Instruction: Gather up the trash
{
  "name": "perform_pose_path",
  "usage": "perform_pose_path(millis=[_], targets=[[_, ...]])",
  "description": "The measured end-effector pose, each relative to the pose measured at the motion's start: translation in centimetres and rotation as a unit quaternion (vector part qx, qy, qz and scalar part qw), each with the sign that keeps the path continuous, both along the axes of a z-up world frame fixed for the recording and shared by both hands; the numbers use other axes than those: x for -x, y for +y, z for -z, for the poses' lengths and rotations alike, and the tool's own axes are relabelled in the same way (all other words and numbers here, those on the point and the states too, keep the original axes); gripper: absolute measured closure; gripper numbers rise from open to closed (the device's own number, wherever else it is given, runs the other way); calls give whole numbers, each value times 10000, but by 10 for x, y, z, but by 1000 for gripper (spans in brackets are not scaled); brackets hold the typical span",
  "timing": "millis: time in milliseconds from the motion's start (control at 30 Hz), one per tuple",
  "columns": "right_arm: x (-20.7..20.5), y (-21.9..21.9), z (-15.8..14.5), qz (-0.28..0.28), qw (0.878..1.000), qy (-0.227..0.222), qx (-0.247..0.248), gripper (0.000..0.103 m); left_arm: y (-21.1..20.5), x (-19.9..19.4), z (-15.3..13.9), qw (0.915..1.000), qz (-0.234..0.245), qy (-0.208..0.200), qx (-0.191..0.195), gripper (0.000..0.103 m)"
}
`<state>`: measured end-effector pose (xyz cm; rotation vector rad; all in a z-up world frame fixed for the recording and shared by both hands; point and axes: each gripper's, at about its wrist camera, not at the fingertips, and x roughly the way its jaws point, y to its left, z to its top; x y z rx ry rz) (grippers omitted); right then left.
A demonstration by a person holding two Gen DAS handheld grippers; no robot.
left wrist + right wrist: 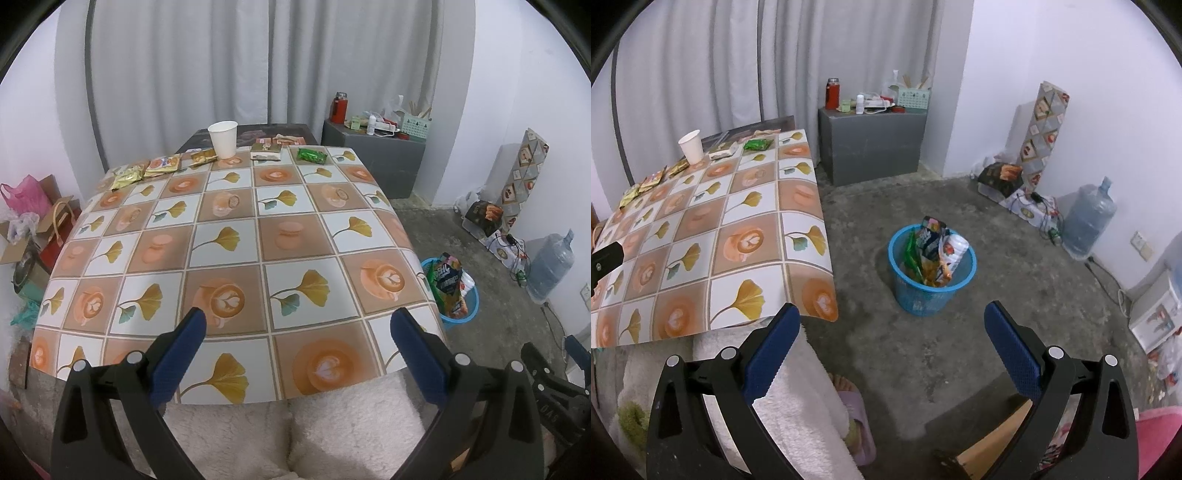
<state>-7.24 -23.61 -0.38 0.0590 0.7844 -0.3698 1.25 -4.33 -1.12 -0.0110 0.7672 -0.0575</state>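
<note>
Blue-padded fingers fill the bottom of both views, and each claw stands wide apart with nothing between its pads. In the left wrist view, the left claw [295,328] hangs over the near edge of the bench [236,258], which wears a cloth of ginkgo leaves and latte cups. Below it, at the bottom of the frame, lies white fleece.

Trash sits in a row along the far edge of the bench, in the upper middle of that frame: yellow snack wrappers [129,173] at the left, an orange packet [162,164], a small gold wrapper [203,157], a white paper cup [222,138] standing upright, a pale flat packet [266,150] and a green wrapper [312,155] at the right.

In the right wrist view, the right claw [892,328] hangs over the concrete floor [1015,258], beside the right end of the bench. A blue mesh wastebasket [932,291] stands on the floor at the centre of the frame, well apart from the bench, already stuffed with wrappers and a white bottle [956,251]. Farther back, a grey cabinet [871,144] stands against the curtain, and a water jug [1087,218] sits at the right wall.
</note>
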Motion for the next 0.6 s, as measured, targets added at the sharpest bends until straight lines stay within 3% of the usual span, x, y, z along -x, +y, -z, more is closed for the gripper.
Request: perform_pose_path(millis=[600], targets=[[2, -4, 0, 2, 10000, 3, -13, 7, 4, -1, 0, 10000, -14, -7, -11, 5]])
